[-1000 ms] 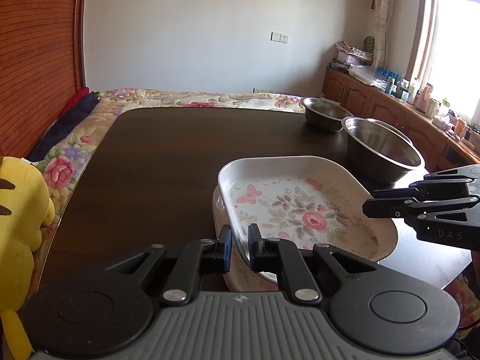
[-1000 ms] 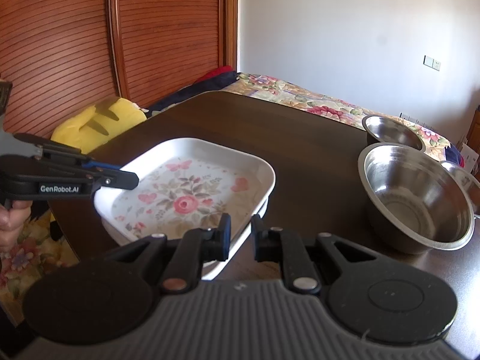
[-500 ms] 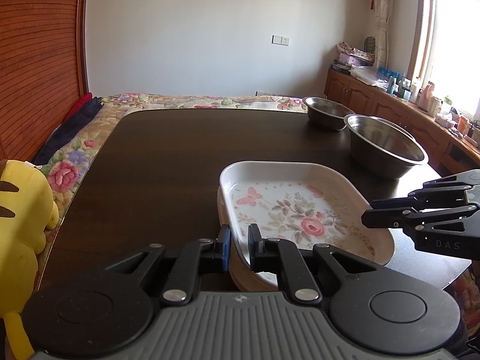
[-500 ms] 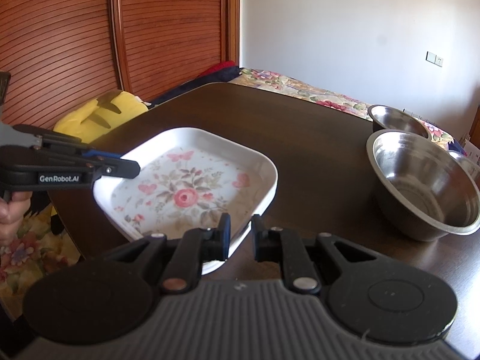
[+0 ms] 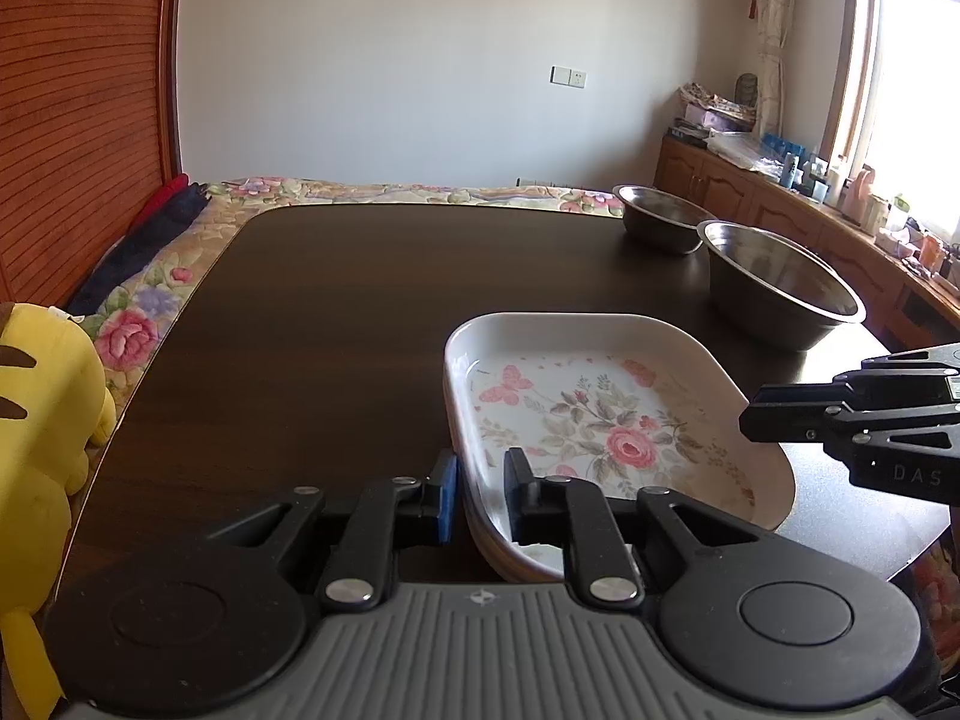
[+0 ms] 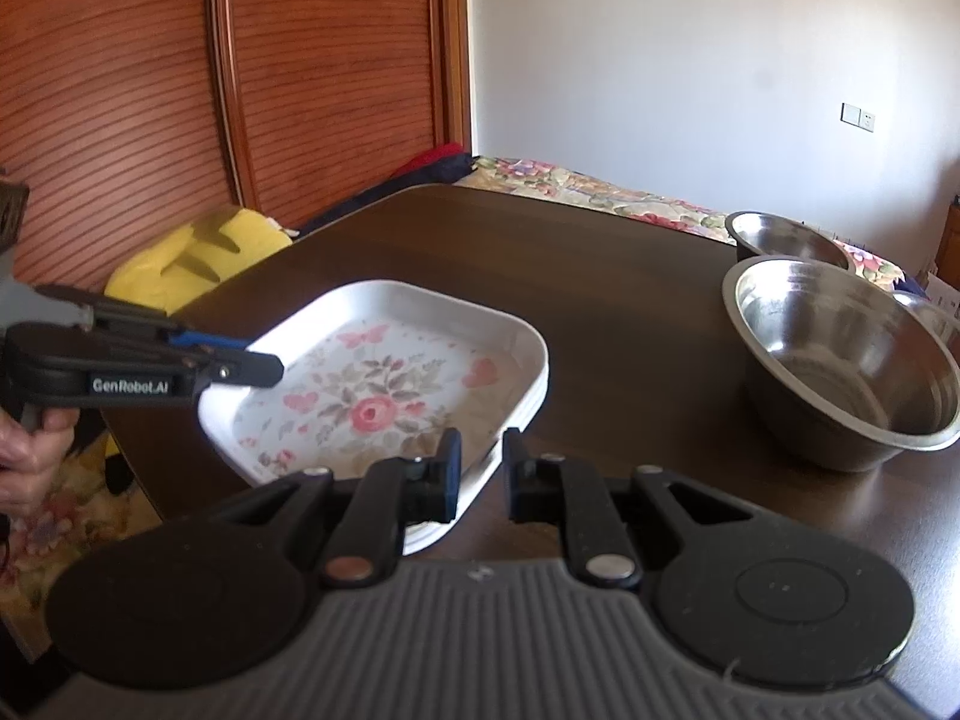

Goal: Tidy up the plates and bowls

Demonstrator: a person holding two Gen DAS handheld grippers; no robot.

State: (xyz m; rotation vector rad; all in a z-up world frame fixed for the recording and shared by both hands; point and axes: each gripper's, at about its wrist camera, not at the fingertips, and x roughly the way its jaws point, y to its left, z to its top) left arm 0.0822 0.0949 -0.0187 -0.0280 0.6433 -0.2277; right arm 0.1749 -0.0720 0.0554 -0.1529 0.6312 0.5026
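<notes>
A white floral plate tops a small stack near the front of the dark table. My left gripper is shut on the stack's near-left rim, one finger outside and one inside. In the right wrist view the left gripper reaches in over the plate's left corner. My right gripper is shut on the opposite rim, and its tips show beside the plate in the left wrist view. A large steel bowl and a smaller steel bowl stand on the table's right side.
A yellow plush toy lies off the table's left edge on a floral bedcover. A person's hand holds the left gripper. A wooden cabinet with clutter runs under the window. Bare tabletop stretches behind the plate.
Both grippers have sunk lower with the plate stack between them, and the bowls now show more from the side. Both grips on the rim are unchanged.
</notes>
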